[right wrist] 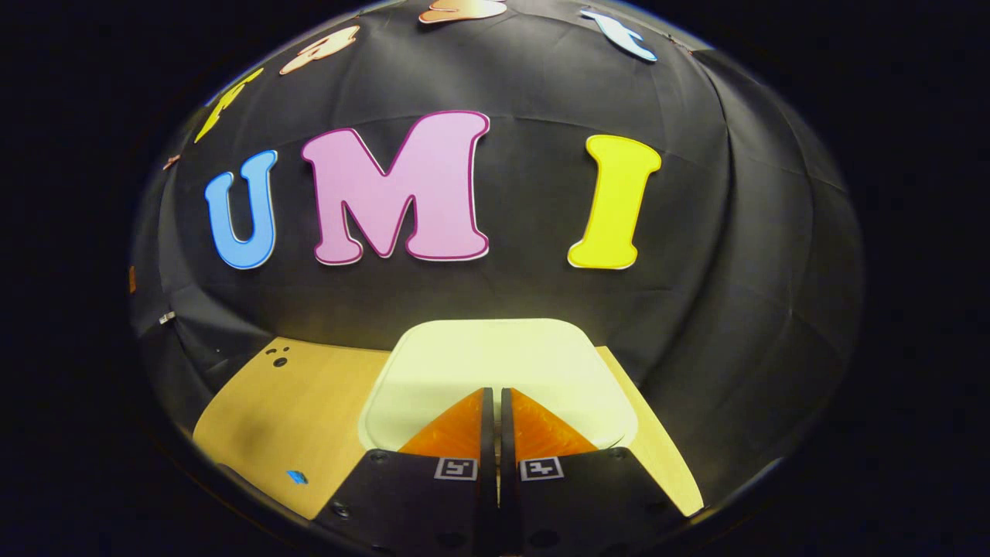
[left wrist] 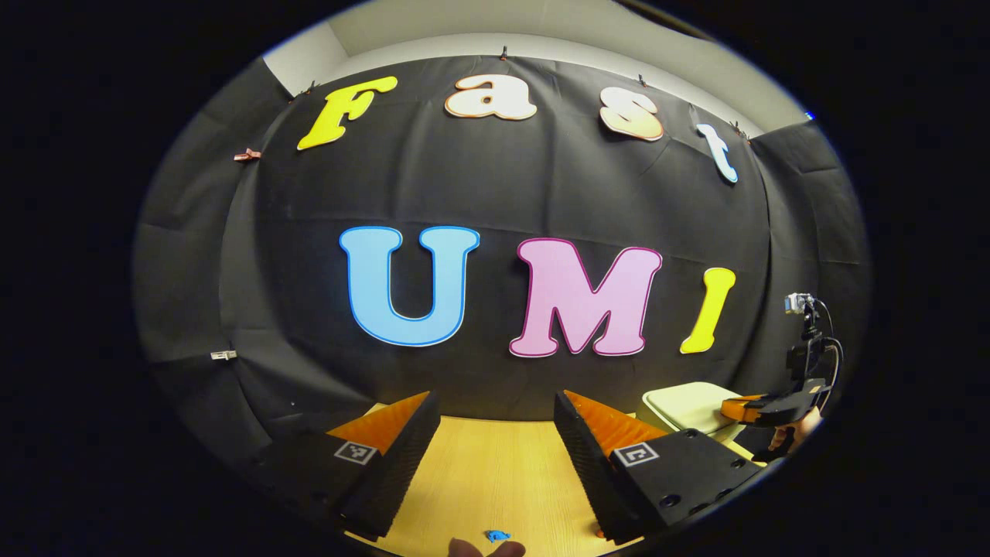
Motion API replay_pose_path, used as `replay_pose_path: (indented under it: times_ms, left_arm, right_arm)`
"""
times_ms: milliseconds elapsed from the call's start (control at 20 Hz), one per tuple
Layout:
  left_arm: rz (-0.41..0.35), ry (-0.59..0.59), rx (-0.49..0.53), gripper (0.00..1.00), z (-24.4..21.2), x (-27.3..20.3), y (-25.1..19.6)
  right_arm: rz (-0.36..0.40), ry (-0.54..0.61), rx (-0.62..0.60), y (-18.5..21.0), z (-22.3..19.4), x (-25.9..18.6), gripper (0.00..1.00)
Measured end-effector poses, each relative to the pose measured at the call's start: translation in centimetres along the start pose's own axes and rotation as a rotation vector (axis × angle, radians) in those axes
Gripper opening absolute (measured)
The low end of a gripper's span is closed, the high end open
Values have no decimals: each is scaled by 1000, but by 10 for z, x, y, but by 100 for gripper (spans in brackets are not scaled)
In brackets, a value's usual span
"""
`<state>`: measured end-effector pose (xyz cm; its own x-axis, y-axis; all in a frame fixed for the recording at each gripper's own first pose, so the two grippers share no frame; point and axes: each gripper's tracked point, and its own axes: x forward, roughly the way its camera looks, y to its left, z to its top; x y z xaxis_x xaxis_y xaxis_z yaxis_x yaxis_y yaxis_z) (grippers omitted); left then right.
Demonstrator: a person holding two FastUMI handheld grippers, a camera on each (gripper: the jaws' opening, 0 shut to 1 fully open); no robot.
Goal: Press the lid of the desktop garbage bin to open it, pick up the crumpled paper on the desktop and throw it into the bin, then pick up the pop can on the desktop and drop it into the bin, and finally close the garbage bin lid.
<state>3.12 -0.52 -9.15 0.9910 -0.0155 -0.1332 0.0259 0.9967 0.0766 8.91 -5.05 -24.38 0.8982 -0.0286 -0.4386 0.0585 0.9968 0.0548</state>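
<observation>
Here left gripper [left wrist: 495,433] fingers gape over table [left wrist: 495,472]; right gripper [right wrist: 495,394] fingers closed above bin lid [right wrist: 495,356].

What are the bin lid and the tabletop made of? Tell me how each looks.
Bin lid: probably plastic, pale cream and smooth, with a soft sheen and rounded moulded corners. It lies flat and closed, and the shut right gripper is above it.

Tabletop: looks like light wood or wood-look laminate; fine straight grain lines show between the open left gripper's fingers. Which of the two, I cannot tell.
</observation>
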Motion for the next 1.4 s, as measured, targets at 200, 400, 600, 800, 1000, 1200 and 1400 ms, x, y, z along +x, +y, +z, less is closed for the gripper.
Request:
replay_pose_path:
  times_ms: [200, 400, 600, 800, 1000, 1200, 1400]
  left_arm:
    - [1, -1, -7, 95, 0, -1, 1]
    - [-1, -2, -9, 95, 0, 0, 2]
    - [5, -7, -4, 95, 1, -1, 5]
    - [13, -7, -10, 95, 1, -1, 8]
    - [14, -2, -20, 95, -2, -1, 10]
    - [12, 4, -15, 95, -6, -1, 11]
    - [12, 7, -8, 95, -10, -3, 12]
  right_arm:
    - [-8, -83, 6, -4, 31, -10, 5]
    - [-14, -71, 34, -11, 35, -8, 5]
    - [2, -168, 56, -6, 70, -23, 5]
    - [23, -301, 10, 7, 118, -47, 5]
    - [38, -315, 15, 12, 126, -54, 5]
    - [50, -333, 28, 18, 129, -62, 5]
    - [89, -368, 39, 32, 129, -79, 9]
